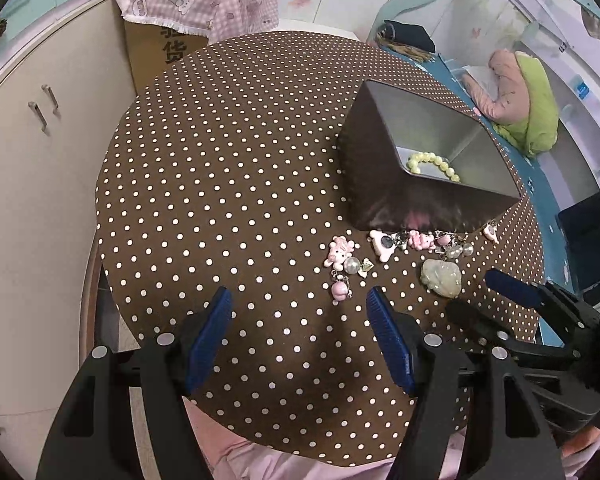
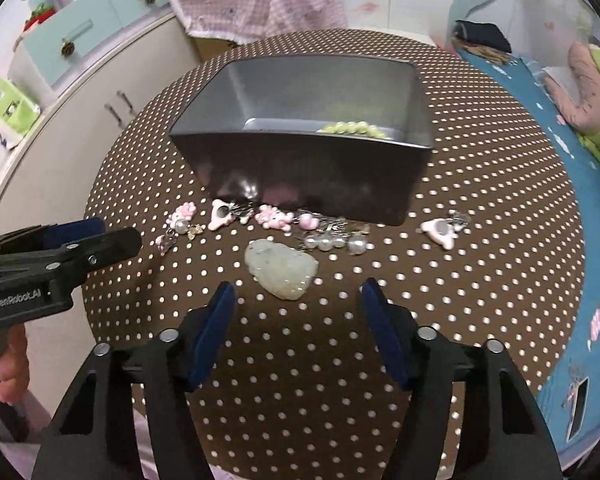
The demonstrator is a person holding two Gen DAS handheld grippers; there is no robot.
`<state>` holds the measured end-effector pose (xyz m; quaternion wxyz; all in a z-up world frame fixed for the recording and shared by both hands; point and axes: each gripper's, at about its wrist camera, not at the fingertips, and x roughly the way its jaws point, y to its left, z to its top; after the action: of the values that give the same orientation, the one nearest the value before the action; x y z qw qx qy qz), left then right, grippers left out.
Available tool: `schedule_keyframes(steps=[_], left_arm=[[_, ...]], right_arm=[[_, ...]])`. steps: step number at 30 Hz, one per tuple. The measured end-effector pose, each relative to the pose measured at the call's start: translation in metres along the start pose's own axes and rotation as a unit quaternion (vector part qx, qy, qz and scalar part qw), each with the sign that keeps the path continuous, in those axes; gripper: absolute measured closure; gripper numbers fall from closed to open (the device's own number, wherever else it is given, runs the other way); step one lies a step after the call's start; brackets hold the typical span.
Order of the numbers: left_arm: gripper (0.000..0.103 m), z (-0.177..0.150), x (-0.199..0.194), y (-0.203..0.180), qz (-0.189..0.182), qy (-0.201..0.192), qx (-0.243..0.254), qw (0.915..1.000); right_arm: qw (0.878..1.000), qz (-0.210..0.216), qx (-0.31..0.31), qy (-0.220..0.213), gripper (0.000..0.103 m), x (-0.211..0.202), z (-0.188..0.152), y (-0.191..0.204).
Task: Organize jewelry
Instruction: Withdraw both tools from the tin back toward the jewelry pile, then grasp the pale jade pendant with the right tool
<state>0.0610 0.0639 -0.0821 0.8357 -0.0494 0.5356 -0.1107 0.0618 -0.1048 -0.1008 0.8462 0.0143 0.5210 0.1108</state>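
Jade pendant (image 2: pixel 281 269) lying on dotted tablecloth (image 2: pixel 480 280), just in front of grey box (image 2: pixel 308 172), apart from its wall. Right gripper (image 2: pixel 296 320) hovering just short of pendant, fingers spread wide, holding nothing. Left gripper (image 1: pixel 300 332) idling further from box, also spread and empty. Bead bracelet (image 1: pixel 434 165) sitting inside box. Pink charms (image 2: pixel 274 216) strung along box front. Likely mid-sorting; next move probably needing right fingers lowering astride pendant, closing gently on slick stone.
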Motion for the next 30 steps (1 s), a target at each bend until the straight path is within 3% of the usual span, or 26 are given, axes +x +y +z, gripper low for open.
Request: schedule_keyframes(steps=[3,7,10,19,30], left_arm=[[0.036,-0.001,0.002,-0.001,-0.003,0.004,0.004,1.0000],[0.036,0.000,0.006,-0.003,-0.007,0.010,0.009,0.9999],[0.036,0.000,0.009,-0.004,-0.010,0.014,0.011,0.9998],[0.036,0.003,0.020,-0.014,-0.019,0.023,0.022,0.9993],[0.036,0.025,0.030,-0.020,-0.004,0.026,0.029,0.9992]], right_arm=[[1.000,0.000,-0.005,0.011,0.048,0.011,0.003,0.005],[0.999,-0.030,-0.032,-0.005,0.051,0.019,0.008,0.016],[0.998,-0.034,-0.048,-0.010,0.063,0.023,0.010,0.025],[0.999,-0.034,-0.034,-0.006,0.063,0.022,0.010,0.021],[0.997,-0.050,0.052,-0.024,0.063,-0.005,-0.006,-0.039]])
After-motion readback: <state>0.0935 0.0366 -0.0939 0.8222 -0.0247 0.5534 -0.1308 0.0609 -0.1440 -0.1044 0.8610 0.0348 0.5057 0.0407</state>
